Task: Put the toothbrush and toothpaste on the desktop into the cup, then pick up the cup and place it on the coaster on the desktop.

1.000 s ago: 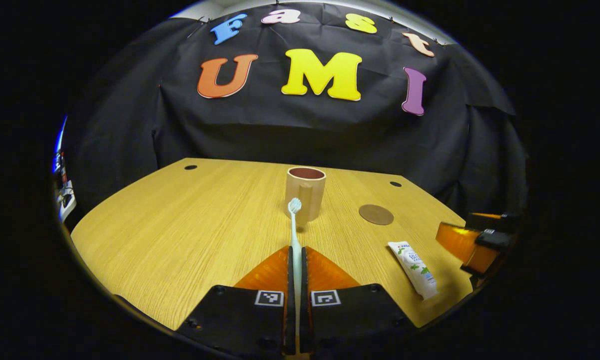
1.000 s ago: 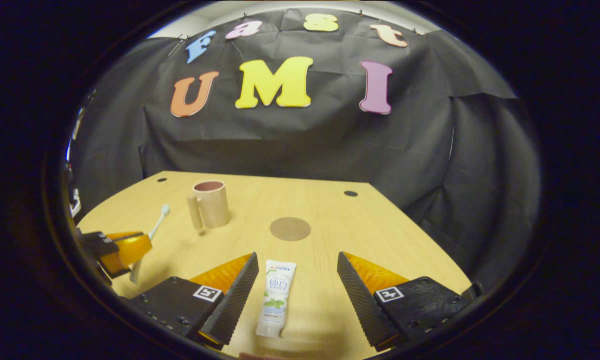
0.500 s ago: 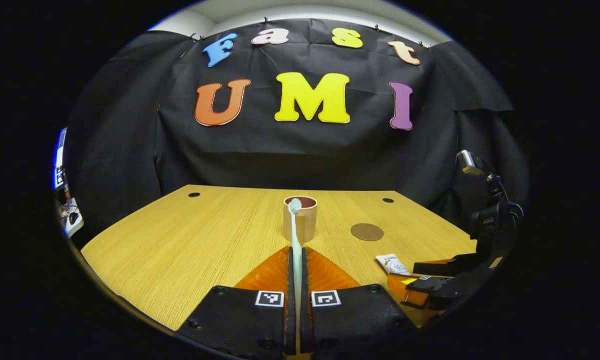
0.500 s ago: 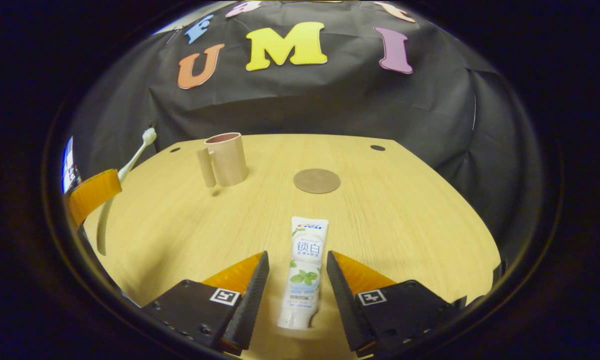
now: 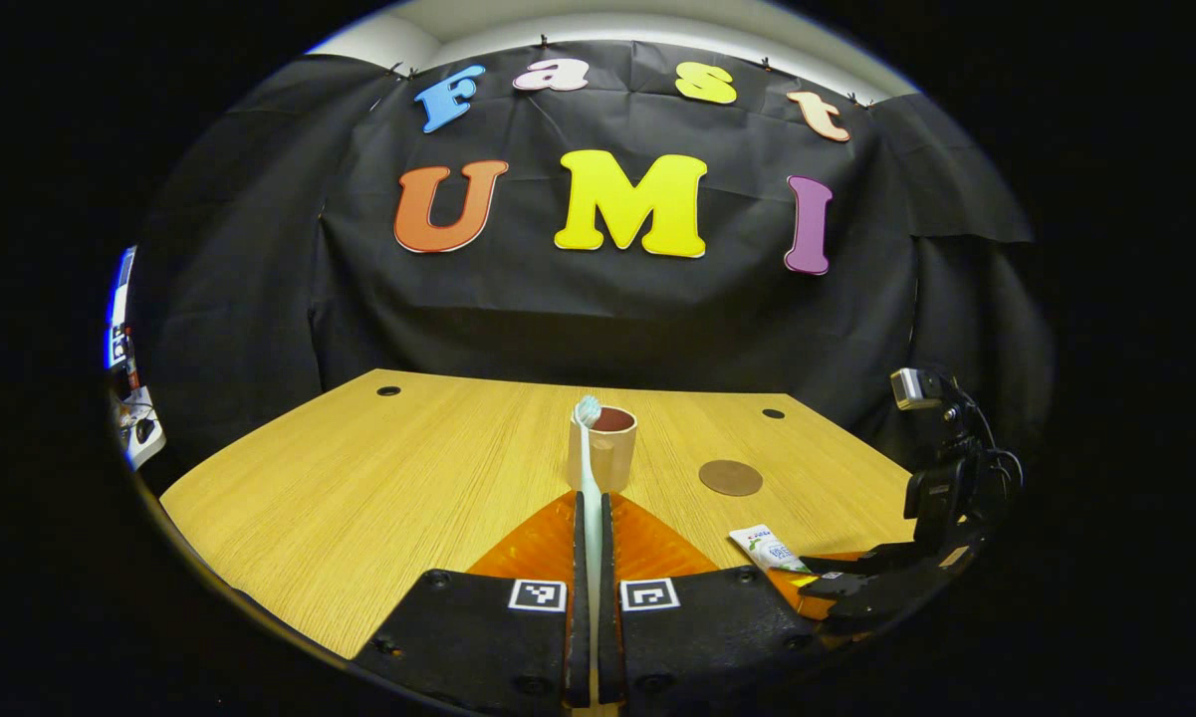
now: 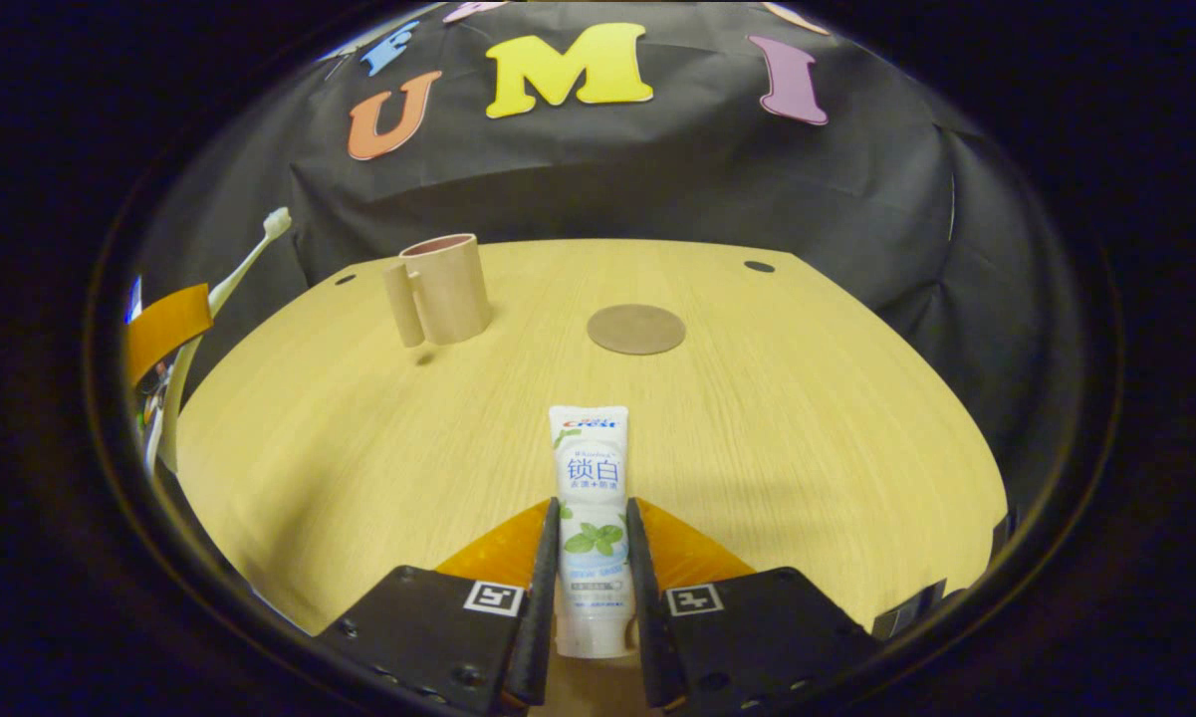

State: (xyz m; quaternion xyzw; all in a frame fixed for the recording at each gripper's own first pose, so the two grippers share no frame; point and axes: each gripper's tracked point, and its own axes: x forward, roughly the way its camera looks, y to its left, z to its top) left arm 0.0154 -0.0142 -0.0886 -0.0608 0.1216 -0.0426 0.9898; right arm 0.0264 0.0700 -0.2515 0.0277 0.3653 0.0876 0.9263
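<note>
My left gripper (image 5: 589,498) is shut on a white toothbrush (image 5: 588,448), held above the desk with its bristle head pointing at the tan cup (image 5: 602,448). The cup stands upright mid-desk, handle toward me, also seen as the cup (image 6: 443,299) in the right gripper view. My right gripper (image 6: 591,513) is shut on the white toothpaste tube (image 6: 590,498), which lies on the desk with its flat end pointing away. The round brown coaster (image 6: 636,329) lies right of the cup. The toothbrush (image 6: 244,264) and the left gripper's orange finger (image 6: 164,324) show at the far left.
The wooden desk (image 5: 378,468) has small dark holes near its back corners (image 5: 388,390). The right gripper and its camera mount (image 5: 941,478) sit low at the desk's right edge, over the toothpaste (image 5: 769,548). Cluttered equipment (image 5: 124,398) stands beyond the desk's left side.
The right gripper's fingers closed from wide open onto the toothpaste tube. The left gripper lifted and drew back with the toothbrush, its head now level with the cup's rim.
</note>
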